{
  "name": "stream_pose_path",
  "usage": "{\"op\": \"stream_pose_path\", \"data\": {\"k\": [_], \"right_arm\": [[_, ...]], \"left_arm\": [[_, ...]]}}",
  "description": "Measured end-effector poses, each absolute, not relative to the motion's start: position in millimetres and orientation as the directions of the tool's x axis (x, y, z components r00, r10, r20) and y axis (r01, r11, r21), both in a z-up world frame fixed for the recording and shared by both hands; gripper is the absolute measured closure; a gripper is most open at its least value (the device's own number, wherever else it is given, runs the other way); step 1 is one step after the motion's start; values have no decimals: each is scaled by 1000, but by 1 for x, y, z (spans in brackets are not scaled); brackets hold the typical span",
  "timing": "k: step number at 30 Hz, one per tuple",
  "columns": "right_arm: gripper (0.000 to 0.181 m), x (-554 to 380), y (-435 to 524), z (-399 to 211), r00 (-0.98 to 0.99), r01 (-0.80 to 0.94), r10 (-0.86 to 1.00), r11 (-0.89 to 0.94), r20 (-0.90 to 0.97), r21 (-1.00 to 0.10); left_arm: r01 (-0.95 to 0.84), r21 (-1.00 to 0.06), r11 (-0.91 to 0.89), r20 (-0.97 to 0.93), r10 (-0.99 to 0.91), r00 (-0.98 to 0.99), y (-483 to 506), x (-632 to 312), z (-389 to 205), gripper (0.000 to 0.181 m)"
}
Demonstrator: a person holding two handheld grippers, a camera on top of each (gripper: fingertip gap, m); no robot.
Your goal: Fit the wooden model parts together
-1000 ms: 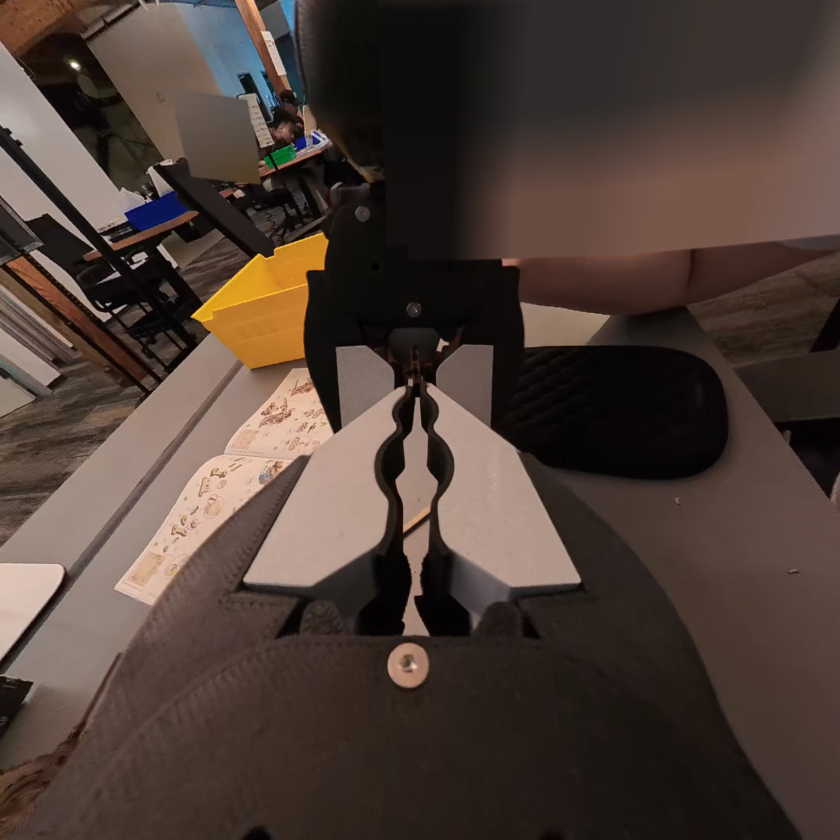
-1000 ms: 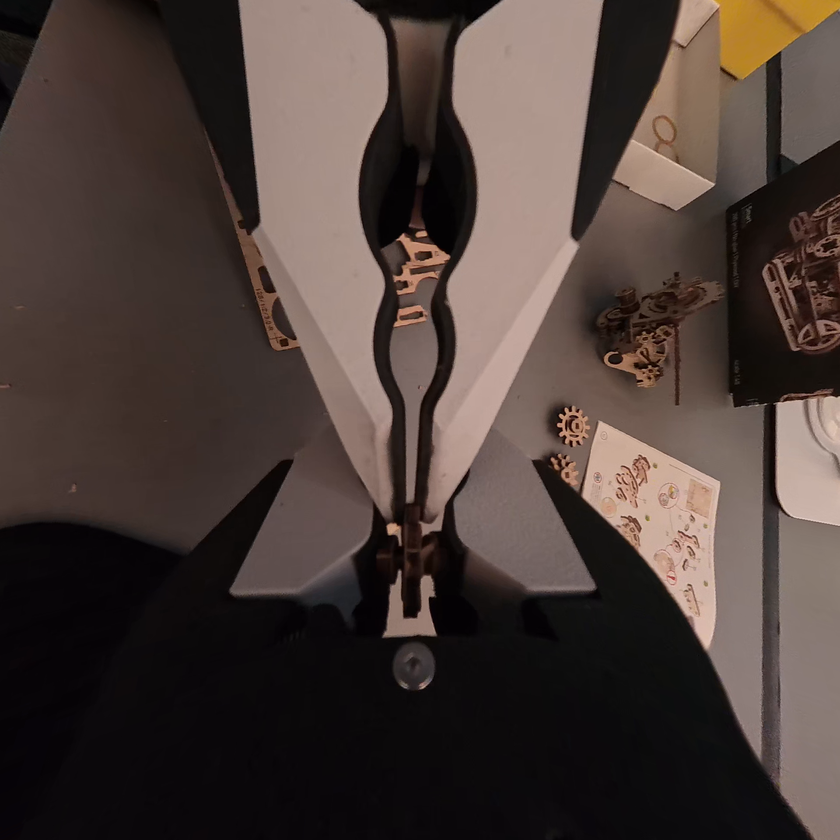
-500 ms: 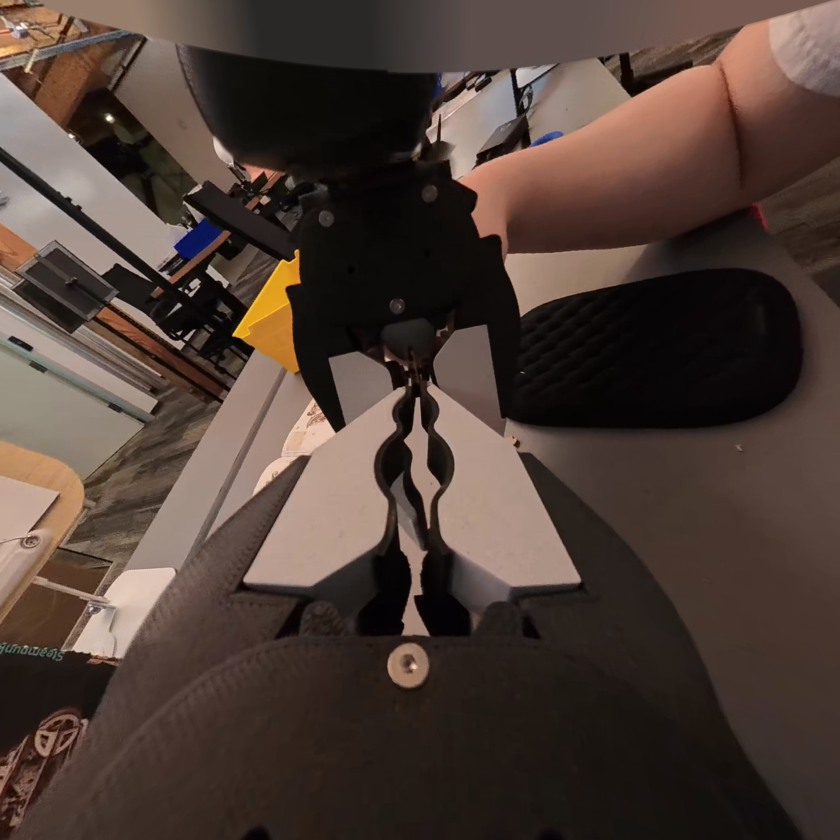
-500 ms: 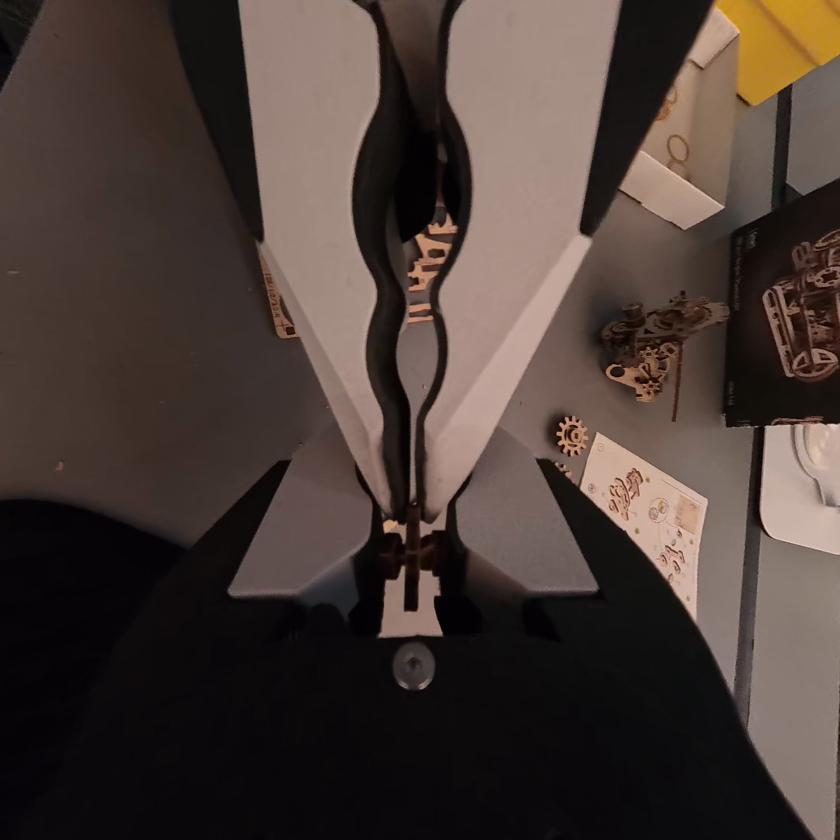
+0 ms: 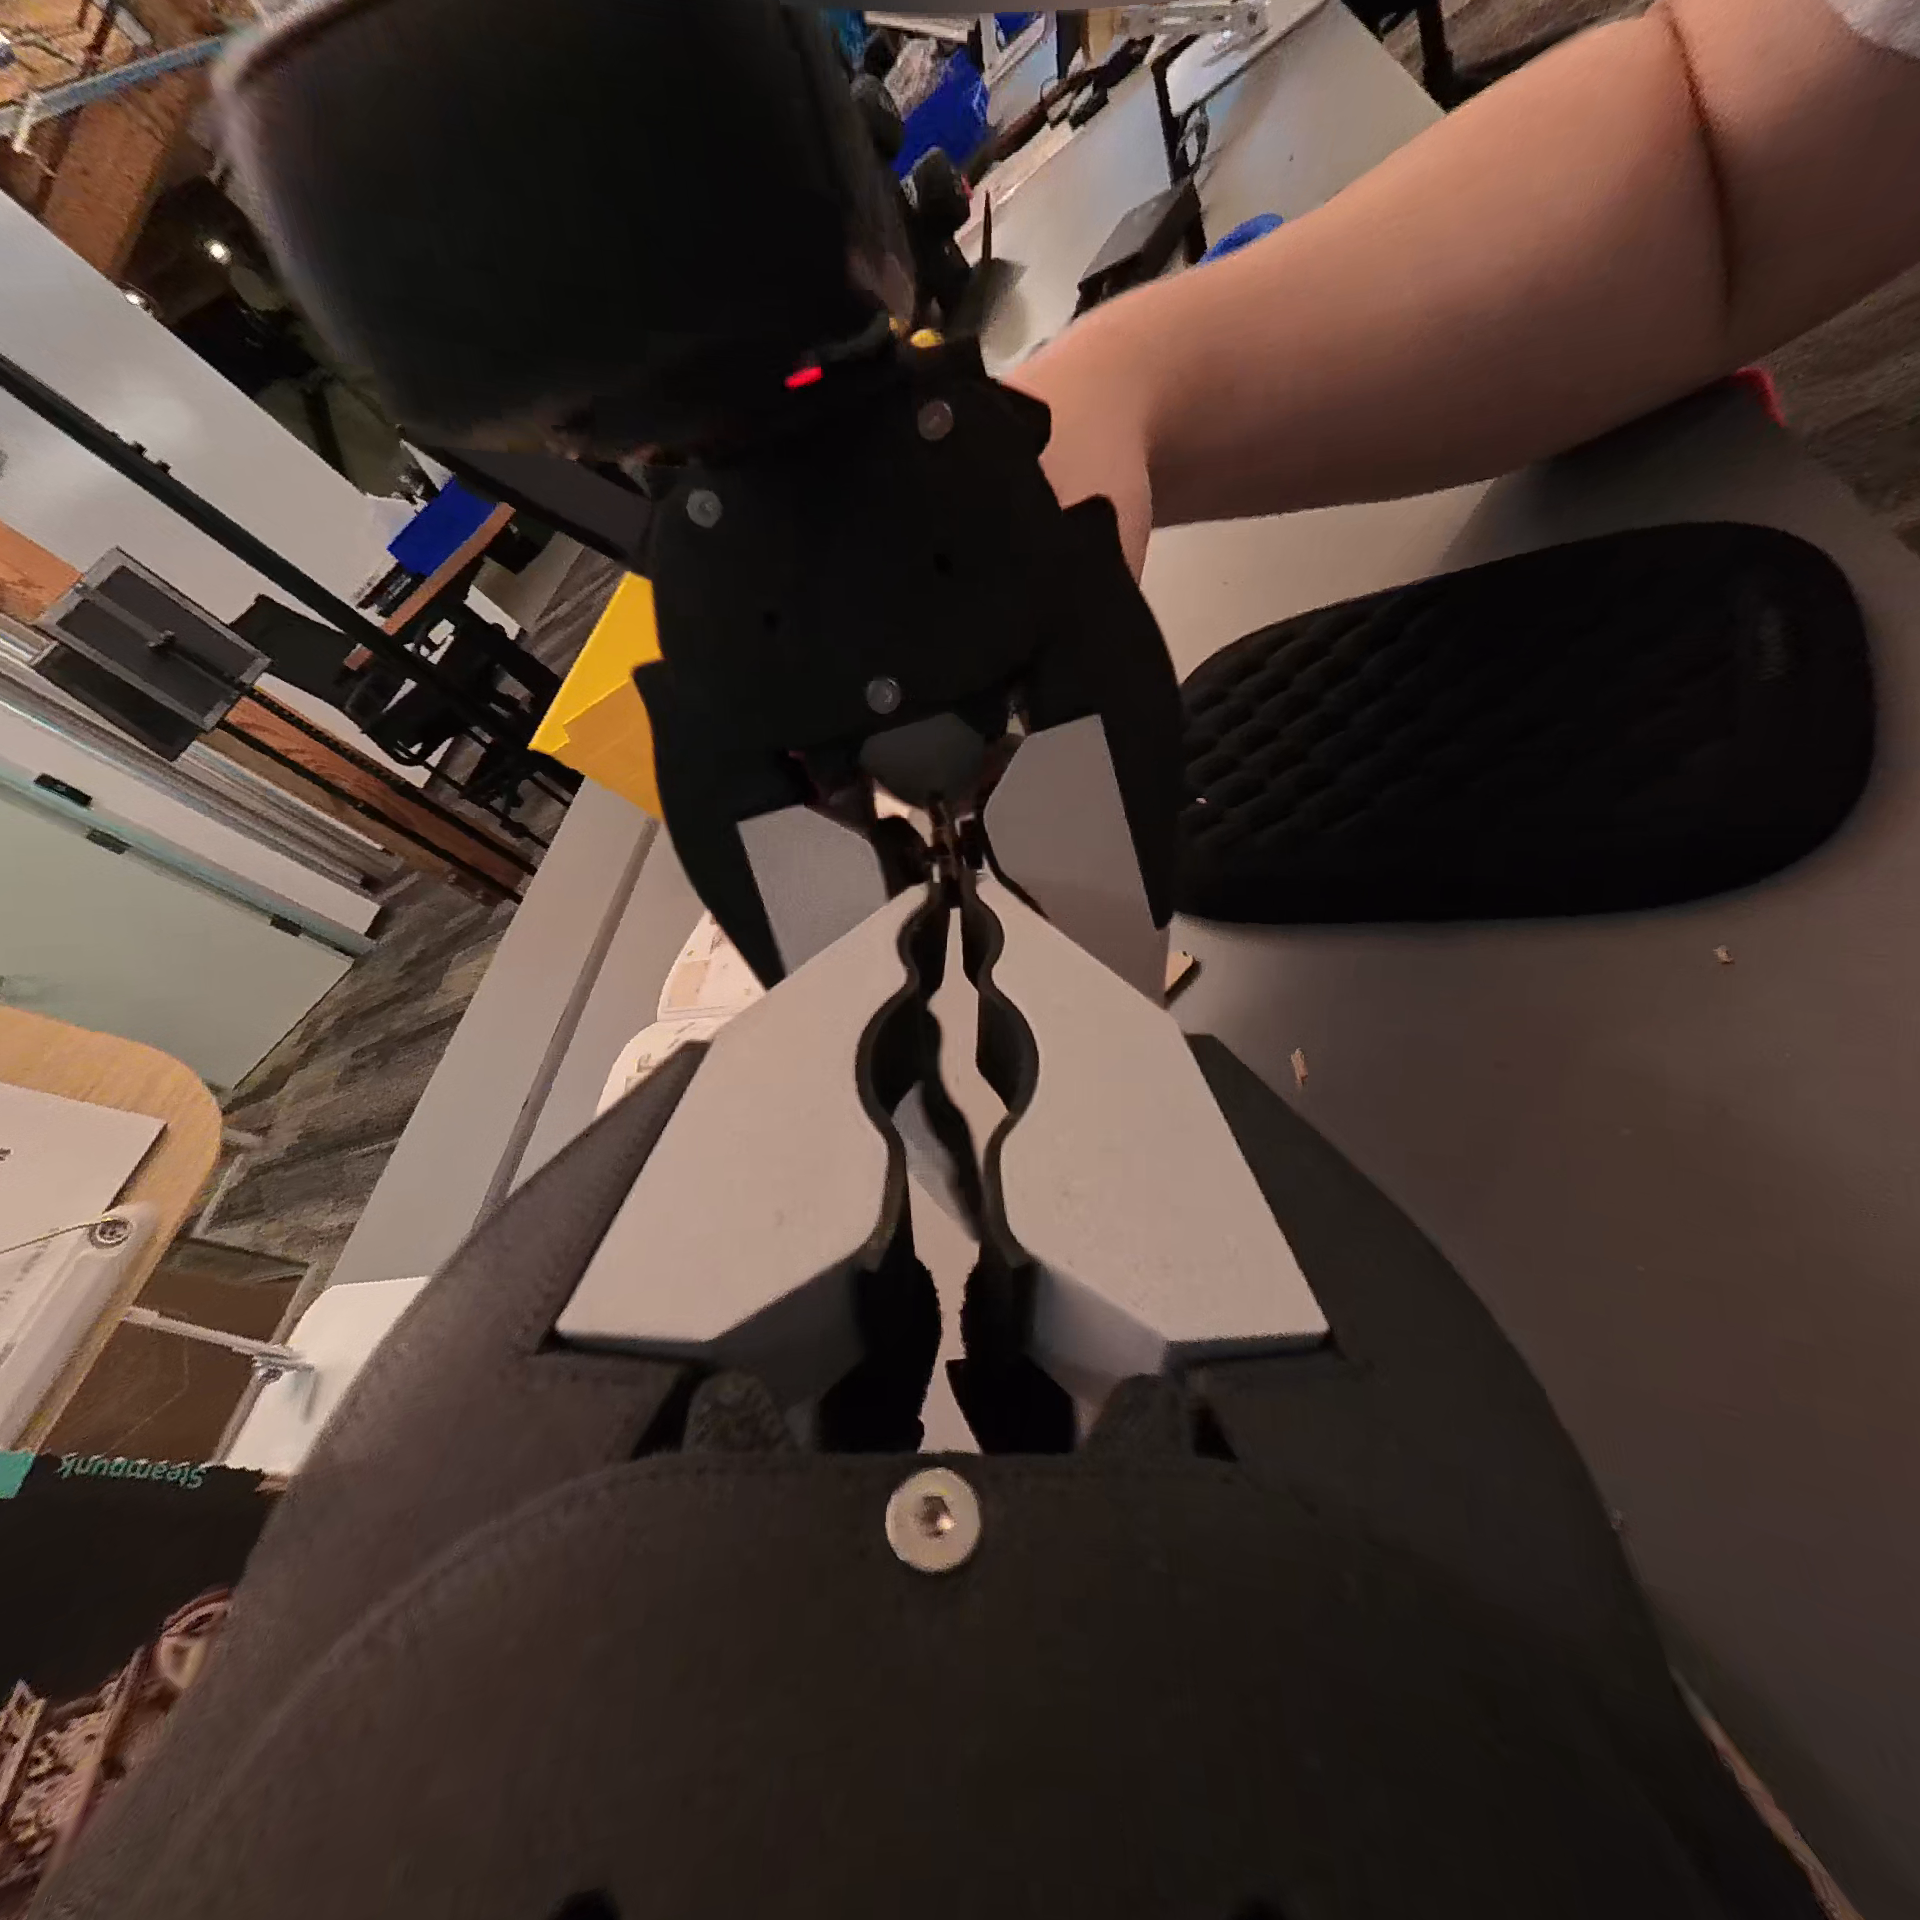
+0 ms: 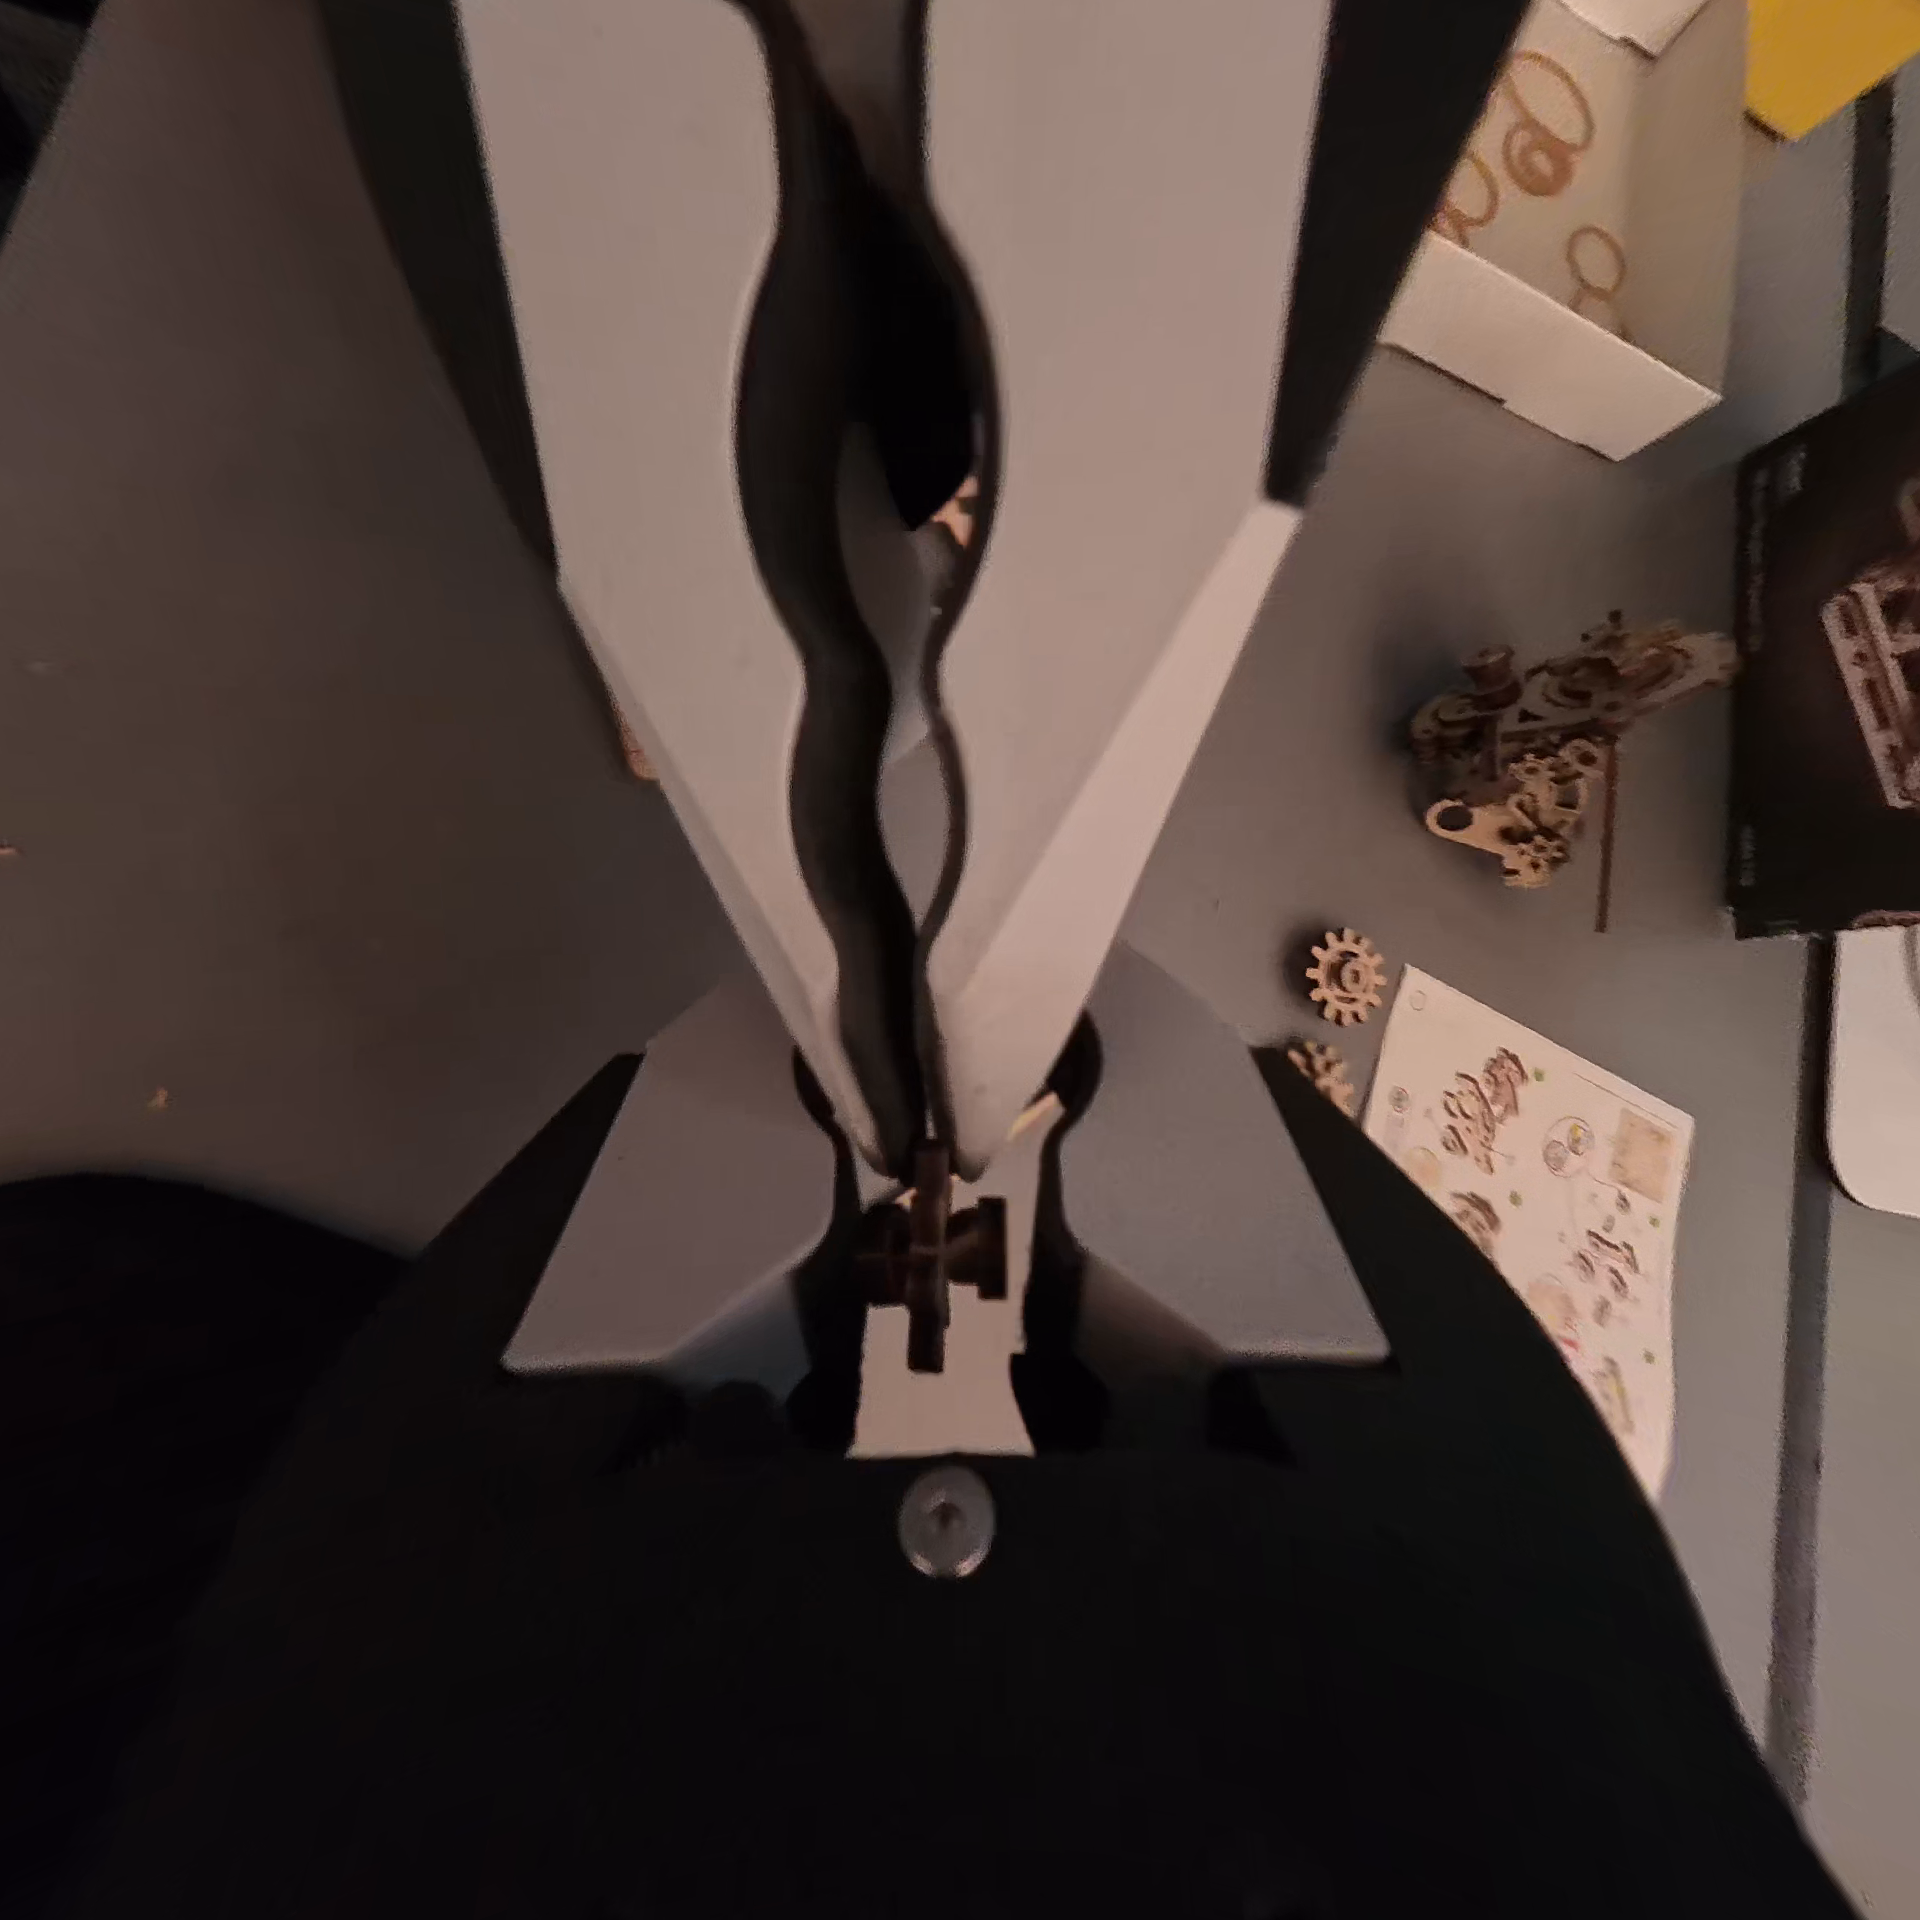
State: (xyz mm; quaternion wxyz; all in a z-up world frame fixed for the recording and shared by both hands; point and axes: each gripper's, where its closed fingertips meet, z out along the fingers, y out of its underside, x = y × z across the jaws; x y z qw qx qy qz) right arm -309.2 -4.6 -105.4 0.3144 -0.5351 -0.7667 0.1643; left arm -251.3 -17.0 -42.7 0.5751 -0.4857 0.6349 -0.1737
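A small dark wooden gear on a short axle (image 6: 928, 1262) sits between the jaws of my right gripper (image 6: 935, 1226), which close on the axle ends. My left gripper (image 6: 925, 1138) comes in from above, tip to tip with the right one, and is shut on the thin edge of the gear. In the left wrist view my left gripper (image 5: 948, 888) points up at the right gripper (image 5: 940, 831), and the wooden part (image 5: 940, 821) is a small dark shape between them. Both are held above the grey table (image 6: 260, 727). A pale sliver (image 6: 1039, 1117) shows beside the tips.
On the table to the right lie a partly built wooden model (image 6: 1538, 748), two loose gears (image 6: 1345, 977), an instruction sheet (image 6: 1527, 1174), a white box (image 6: 1538, 343) and a dark box (image 6: 1839, 675). A black pad (image 5: 1538, 727), a yellow bin (image 5: 608, 717) and a person's forearm (image 5: 1455, 312) lie behind. To the partly built wooden model (image 6: 1538, 748): right tips about 15 centimeters, left tips about 25 centimeters.
Both grippers stay tip to tip on the wooden part. The pair has tilted and drawn closer together. The gap between the right jaws looks slightly wider.
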Motion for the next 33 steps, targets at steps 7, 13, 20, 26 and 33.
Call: {"op": "stream_pose_path", "data": {"k": [7,13,20,26,33], "right_arm": [[163,-310,-1,-102,-264,693,868,475,421,-543],[163,-314,13,-80,-177,593,868,471,465,-654],[163,-330,8,-61,-118,498,814,543,568,-676],[163,-339,-8,-63,-161,455,788,593,594,-664],[163,-341,-17,-73,-207,425,771,625,602,-655]], "left_arm": [[-421,-782,460,-559,-817,145,-18,-251,-42,181],[-265,-857,442,-506,-818,275,-16,-264,-3,147],[-389,-830,400,-529,-784,323,1,-254,-26,36],[-464,-709,532,-680,-689,250,-11,-248,-35,87],[-505,-690,519,-680,-705,204,-14,-246,-46,83]]}}
